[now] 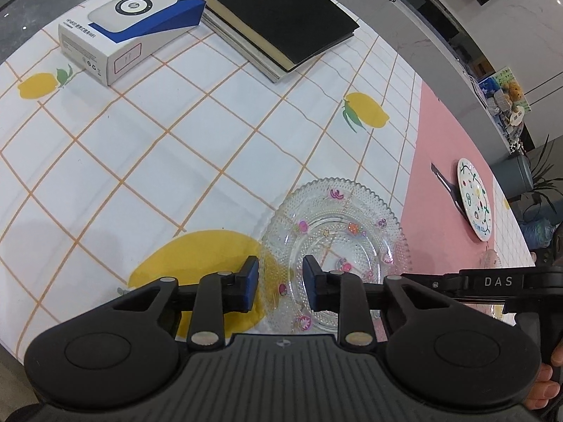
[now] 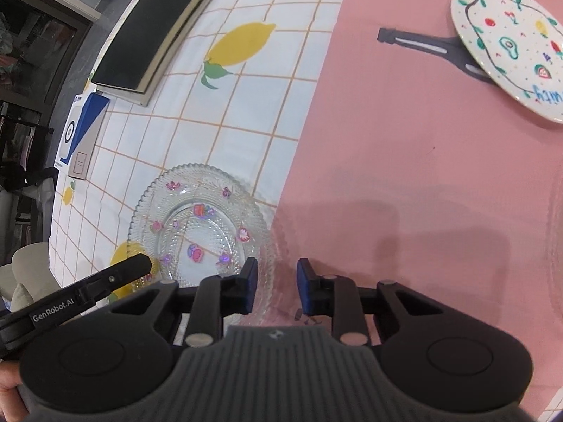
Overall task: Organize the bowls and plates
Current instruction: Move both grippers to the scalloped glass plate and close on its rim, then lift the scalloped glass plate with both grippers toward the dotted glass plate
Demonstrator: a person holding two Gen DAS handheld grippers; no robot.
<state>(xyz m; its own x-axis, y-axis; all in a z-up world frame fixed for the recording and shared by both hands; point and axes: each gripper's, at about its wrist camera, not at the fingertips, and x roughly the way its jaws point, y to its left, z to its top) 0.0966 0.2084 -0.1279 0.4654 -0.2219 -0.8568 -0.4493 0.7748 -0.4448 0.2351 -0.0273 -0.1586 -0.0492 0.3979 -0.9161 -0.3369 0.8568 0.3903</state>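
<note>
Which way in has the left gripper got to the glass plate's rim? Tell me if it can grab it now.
Probably yes. The left gripper is open, its jaws straddling the near rim of the glass plate, and nothing lies between them.

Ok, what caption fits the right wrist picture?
Open right gripper over the clear glass plate's edge, painted plate far off.

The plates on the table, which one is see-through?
The beaded glass plate with little pink stickers, lying right in front of both grippers; the lemon tablecloth shows through it. The other, the white painted plate, is opaque.
</note>
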